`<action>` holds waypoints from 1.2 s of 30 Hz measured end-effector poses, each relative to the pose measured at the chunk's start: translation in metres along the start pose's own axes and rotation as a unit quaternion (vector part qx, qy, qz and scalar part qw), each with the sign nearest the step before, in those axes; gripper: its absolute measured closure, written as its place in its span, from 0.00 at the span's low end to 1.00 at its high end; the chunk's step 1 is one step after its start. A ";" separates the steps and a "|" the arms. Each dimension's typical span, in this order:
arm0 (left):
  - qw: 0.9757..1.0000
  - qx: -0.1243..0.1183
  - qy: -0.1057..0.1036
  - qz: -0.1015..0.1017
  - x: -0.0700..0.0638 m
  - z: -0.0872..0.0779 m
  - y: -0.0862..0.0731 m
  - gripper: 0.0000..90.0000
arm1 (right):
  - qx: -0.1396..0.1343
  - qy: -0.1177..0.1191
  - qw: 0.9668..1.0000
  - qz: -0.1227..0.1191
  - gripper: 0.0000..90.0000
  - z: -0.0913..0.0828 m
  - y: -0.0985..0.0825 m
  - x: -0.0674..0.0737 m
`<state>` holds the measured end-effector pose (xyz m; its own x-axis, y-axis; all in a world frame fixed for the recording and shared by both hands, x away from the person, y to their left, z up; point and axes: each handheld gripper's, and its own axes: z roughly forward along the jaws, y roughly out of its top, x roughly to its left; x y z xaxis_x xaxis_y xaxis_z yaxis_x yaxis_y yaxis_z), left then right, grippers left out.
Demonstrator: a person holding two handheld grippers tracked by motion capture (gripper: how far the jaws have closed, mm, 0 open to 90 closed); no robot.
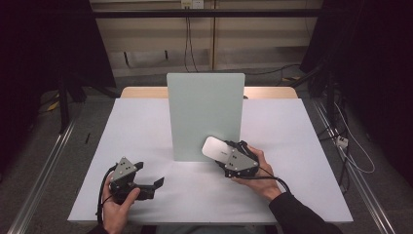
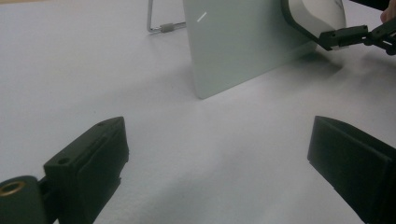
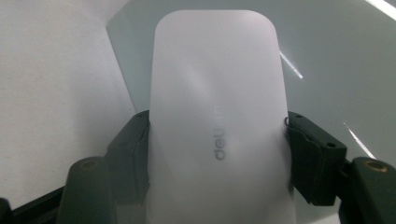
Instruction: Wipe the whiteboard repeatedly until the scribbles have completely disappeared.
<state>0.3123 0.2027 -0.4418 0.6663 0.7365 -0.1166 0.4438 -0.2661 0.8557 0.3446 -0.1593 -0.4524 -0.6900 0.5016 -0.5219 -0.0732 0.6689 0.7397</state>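
Observation:
A white, flat device with rounded corners point(image 1: 215, 147) is clamped by its two long sides in my right gripper point(image 1: 225, 153), which is shut on it. In the right gripper view the white device point(image 3: 217, 107) stands up between the black pads point(image 3: 133, 140), grey lettering on its face. It is held close in front of an upright pale green panel point(image 1: 204, 114) at the table's middle. My left gripper point(image 1: 148, 174) rests at the near left with its jaws open and nothing between them. The left gripper view looks across the table at the panel point(image 2: 233, 46) and the white device point(image 2: 317, 14).
A white sheet covers the table point(image 1: 136, 126); a wooden edge shows at the back. The panel leans on a metal wire stand point(image 2: 156, 25). Dark floor, rails and cables surround the table.

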 end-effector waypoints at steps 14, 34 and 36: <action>1.000 0.002 0.000 0.001 0.000 0.001 0.000 0.06 | -0.002 0.025 0.999 -0.041 0.35 0.034 0.022 0.031; 1.000 0.000 0.000 0.000 0.000 0.001 0.000 0.06 | -0.028 -0.061 0.998 0.012 0.35 -0.016 0.014 -0.036; 1.000 0.000 0.000 0.000 0.001 0.001 0.000 0.06 | -0.029 -0.067 0.997 0.014 0.35 -0.019 0.015 -0.041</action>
<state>0.3134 0.2027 -0.4421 0.6672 0.7357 -0.1167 0.4430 -0.2659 0.8562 0.3583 -0.1805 -0.4118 -0.5903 0.5904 -0.5504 -0.1007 0.6227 0.7759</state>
